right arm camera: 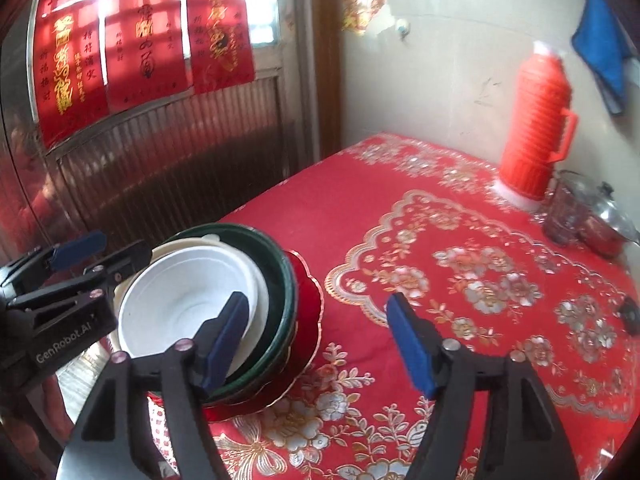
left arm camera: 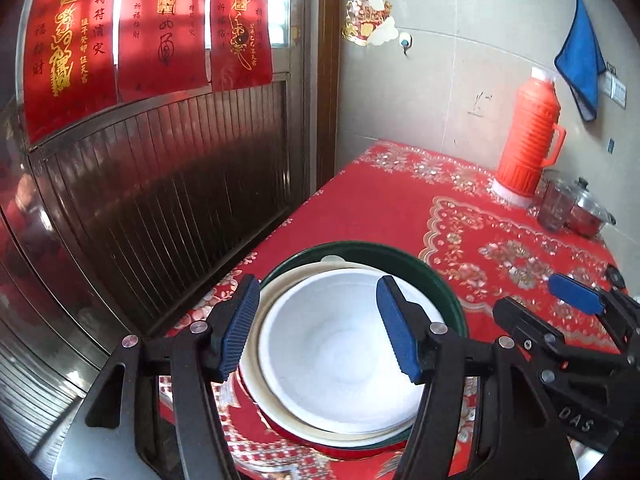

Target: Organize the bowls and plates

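Note:
A stack of dishes stands at the near left corner of the red flowered table (left arm camera: 380,208). A white bowl (left arm camera: 336,352) (right arm camera: 180,304) lies on top, nested in a cream bowl (left arm camera: 288,276) and a dark green bowl (left arm camera: 400,264) (right arm camera: 280,276). Under them is a red plate (right arm camera: 308,300) with a gold scalloped rim. My left gripper (left arm camera: 320,320) hangs open over the white bowl, its blue pads clear of the dishes. My right gripper (right arm camera: 316,308) is open just right of the stack, with only tablecloth between its fingers. Each gripper also shows in the other's view, the right gripper (left arm camera: 548,304) and the left gripper (right arm camera: 92,256).
An orange thermos (left arm camera: 528,136) (right arm camera: 536,120) stands at the table's back right, with a glass jar and a lidded red pot (left arm camera: 588,212) (right arm camera: 604,224) beside it. A blue cloth (left arm camera: 580,56) hangs on the wall. A ribbed metal door (left arm camera: 168,208) with red banners runs along the table's left edge.

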Demonstrator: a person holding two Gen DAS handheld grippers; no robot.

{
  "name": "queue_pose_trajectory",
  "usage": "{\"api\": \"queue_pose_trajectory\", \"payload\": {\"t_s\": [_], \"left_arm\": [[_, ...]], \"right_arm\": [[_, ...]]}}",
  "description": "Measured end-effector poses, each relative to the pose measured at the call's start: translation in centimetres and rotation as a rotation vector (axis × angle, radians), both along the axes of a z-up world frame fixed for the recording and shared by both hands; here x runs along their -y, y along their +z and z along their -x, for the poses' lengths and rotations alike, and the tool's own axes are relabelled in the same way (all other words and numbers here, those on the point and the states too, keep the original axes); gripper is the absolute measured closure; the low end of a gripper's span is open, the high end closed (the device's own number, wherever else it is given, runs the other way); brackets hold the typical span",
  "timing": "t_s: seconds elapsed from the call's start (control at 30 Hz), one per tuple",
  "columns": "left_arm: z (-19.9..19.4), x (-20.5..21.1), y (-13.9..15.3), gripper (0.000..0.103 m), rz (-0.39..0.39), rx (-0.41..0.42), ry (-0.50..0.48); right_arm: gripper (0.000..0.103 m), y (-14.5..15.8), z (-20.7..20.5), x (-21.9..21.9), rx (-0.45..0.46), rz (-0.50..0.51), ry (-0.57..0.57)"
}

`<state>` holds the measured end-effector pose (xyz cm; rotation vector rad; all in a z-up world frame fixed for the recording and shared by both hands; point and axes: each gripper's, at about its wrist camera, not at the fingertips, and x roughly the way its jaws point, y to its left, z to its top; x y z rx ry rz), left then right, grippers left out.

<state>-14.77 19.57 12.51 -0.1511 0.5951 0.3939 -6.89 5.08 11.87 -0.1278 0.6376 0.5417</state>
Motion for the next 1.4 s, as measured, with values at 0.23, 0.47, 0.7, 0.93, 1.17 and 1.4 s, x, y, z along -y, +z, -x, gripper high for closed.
{"api": "queue_pose_trajectory", "payload": {"t_s": [0.23,0.47,0.7,0.93,1.17,1.4], "left_arm": [[0.4,0.3,-1.0,0.041,-0.010,0.008,0.032],[0.9,0.2,-2.0,0.041,-0.054,-0.027,0.042],[1.1,0.2,-1.8,0.041,-0.057,-0.026,0.035],[1.1,-0.5,-2.0,0.041,-0.044,-0.032,0.032],[2.0,-0.8,-1.1,0.025,-0.069,0.022,0.036],[2.6,-1.5,-0.4,0.021,-0.057,0.066,0.023]], "right_arm": [[0.021,-0.4,1.1,1.6,0.035,-0.050,-0.082],[0.021,-0.7,1.4,1.5,0.045,-0.073,-0.104],[0.021,-0.7,2.2,0.6,0.076,-0.045,-0.095],[0.021,-0.8,2.2,0.3,0.076,-0.043,-0.089],[0.021,-0.8,2.2,-0.1,0.078,-0.045,-0.072],[0.021,-0.8,2.3,0.0,0.074,-0.051,-0.064]]}}
